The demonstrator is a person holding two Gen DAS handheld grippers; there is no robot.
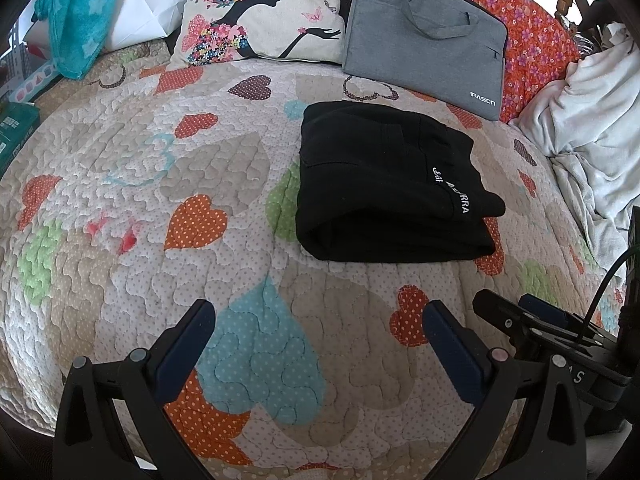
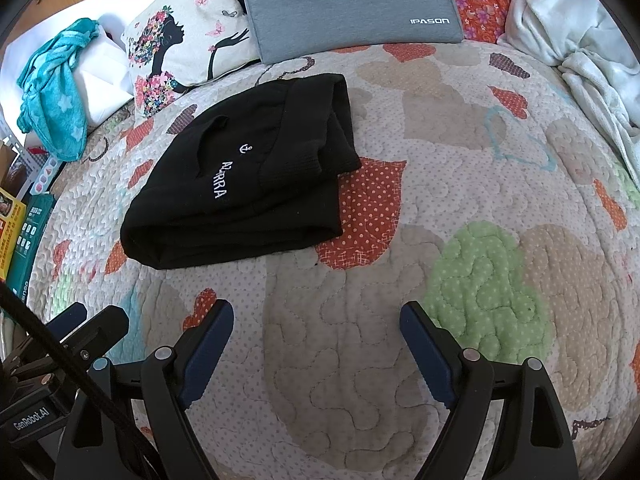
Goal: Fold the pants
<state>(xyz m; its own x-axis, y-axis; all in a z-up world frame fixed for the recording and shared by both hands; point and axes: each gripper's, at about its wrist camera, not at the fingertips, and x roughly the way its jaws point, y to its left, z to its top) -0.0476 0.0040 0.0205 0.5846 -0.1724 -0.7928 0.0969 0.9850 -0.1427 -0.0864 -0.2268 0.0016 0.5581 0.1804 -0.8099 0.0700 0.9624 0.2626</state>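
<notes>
The black pants (image 1: 392, 188) lie folded into a thick, compact bundle on the heart-patterned quilt (image 1: 140, 184) of the bed, white lettering facing up. Just beyond the pants a grey laptop bag (image 1: 424, 36) leans against an orange flowered cover (image 1: 536, 40). Beside the bag, farther from the pants, stands a pillow (image 1: 260, 12) printed with a woman's silhouette, and past it hangs a teal towel (image 1: 76, 12). A crumpled white blanket (image 2: 588, 28) lies on the other side of the pants.

The left gripper (image 1: 320, 316) hangs above the quilt on the near side of the pants, jaws spread wide and holding nothing. The right gripper (image 2: 316, 316) hangs close alongside it, also short of the pants, jaws likewise released and empty.
</notes>
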